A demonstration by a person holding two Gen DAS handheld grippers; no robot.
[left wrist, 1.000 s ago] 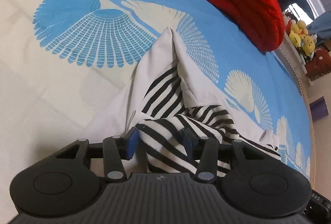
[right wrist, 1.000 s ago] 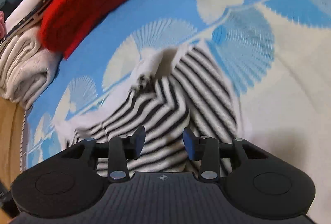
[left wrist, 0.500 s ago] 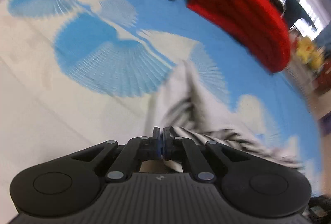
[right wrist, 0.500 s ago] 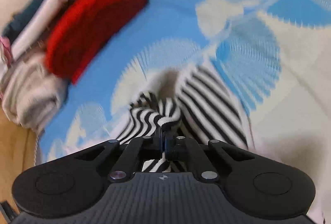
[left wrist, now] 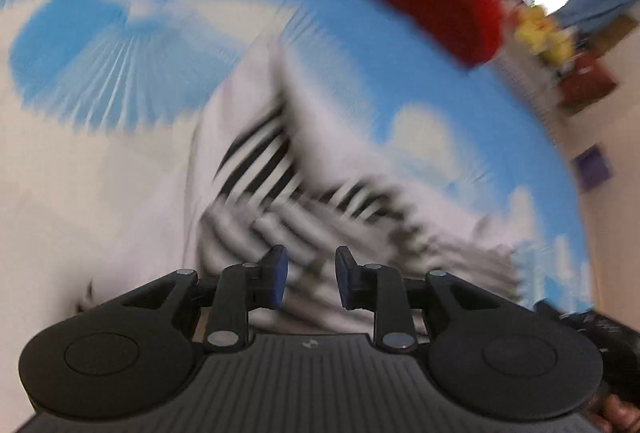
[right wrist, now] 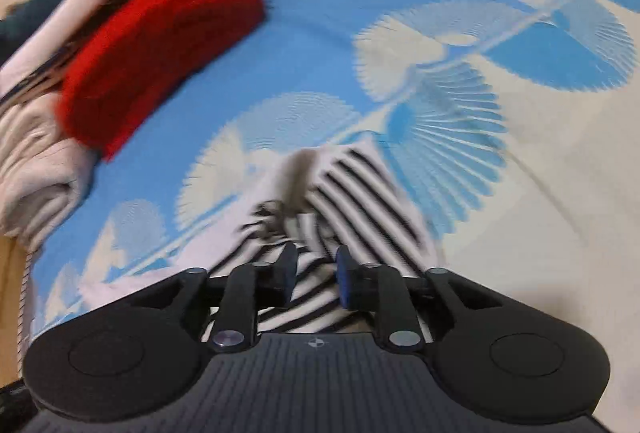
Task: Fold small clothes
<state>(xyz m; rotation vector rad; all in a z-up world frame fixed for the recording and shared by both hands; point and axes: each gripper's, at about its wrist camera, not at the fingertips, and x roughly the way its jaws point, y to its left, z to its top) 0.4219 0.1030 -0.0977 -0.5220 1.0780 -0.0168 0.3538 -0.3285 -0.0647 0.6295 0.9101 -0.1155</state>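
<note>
- left gripper [left wrist: 307,281]: jaws just opening, parted, clasping nothing, over the striped garment [left wrist: 280,201].
- right gripper [right wrist: 316,279]: jaws just opening too, stripes [right wrist: 352,189] beneath.
- garment lies rumpled on the blue shell-print bedspread [right wrist: 320,33], near a red knit [right wrist: 160,49].

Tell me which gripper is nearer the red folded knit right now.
Hard to tell. The left gripper and right gripper both hover over the striped garment, with the red knit well beyond each.

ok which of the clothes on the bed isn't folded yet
The striped top, lying rumpled just ahead of both tools. The red knit and the beige one beside it are folded at the bed's edge.
</note>
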